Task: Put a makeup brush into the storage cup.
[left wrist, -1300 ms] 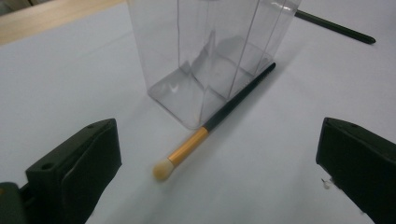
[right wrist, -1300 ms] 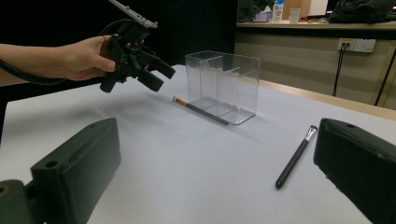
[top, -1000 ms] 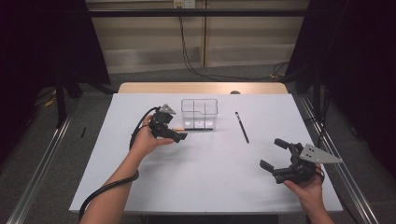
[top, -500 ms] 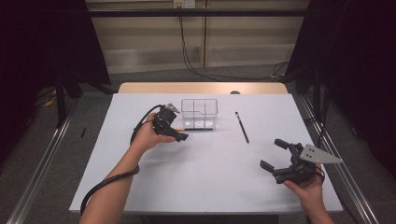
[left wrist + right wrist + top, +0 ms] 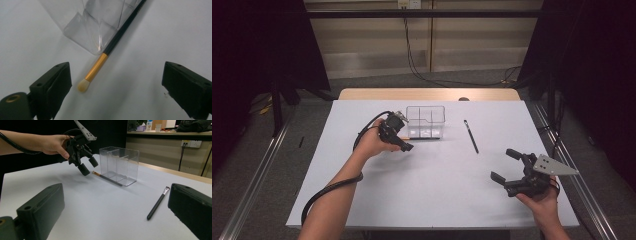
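A thin brush with a black handle, gold ferrule and pale tip [image 5: 100, 67] lies on the white table along the front of a clear plastic organizer box [image 5: 426, 120]. My left gripper [image 5: 404, 142] hovers just above the brush's tip end, pointing down. Its jaws are open and have just been closing a little, with the tip between them and untouched. The right gripper view shows this brush [image 5: 107, 179] under the left gripper [image 5: 87, 165]. My right gripper [image 5: 504, 165] rests open near the table's front right corner, holding nothing. A second, all-black brush [image 5: 471, 136] lies to the right of the box.
The white table [image 5: 437, 190] has a wooden strip along its far edge. Metal rails run along the floor on both sides. A black cable [image 5: 332, 187] trails from the left gripper beside the forearm.
My left gripper has edged slightly toward the clear box and the brush tip. The right hand has stayed where it was.
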The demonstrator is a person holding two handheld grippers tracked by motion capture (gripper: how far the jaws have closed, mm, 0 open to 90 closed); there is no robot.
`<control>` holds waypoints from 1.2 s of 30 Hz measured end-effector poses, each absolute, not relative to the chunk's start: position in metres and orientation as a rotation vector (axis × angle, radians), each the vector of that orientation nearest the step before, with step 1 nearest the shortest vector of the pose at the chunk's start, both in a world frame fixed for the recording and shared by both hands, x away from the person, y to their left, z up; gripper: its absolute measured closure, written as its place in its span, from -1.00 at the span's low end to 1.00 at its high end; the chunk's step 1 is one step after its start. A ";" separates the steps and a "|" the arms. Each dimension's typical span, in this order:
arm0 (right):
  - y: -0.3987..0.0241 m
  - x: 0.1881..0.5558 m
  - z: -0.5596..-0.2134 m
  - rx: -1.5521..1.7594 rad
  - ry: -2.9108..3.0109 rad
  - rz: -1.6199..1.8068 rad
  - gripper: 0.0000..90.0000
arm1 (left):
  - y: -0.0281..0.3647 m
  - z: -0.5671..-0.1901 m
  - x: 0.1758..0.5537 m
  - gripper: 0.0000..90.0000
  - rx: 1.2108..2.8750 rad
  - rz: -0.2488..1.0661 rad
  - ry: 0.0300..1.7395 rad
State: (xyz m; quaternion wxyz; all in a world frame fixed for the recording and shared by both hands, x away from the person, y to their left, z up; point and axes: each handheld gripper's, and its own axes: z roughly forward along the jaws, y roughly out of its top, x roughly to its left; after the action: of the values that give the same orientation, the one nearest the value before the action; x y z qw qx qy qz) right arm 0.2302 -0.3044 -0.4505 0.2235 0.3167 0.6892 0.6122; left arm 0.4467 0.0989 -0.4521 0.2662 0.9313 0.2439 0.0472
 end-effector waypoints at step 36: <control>-0.306 0.230 -0.451 0.866 1.913 1.683 -0.99 | 0.085 -0.457 0.457 0.22 2.650 0.034 0.578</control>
State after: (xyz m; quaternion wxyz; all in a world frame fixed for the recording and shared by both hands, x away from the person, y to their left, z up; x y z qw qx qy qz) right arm 0.2300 -0.3057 -0.4510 0.2230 0.3138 0.6929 0.6096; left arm 0.4569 0.0847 -0.4567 0.2127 0.9546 0.2084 0.0124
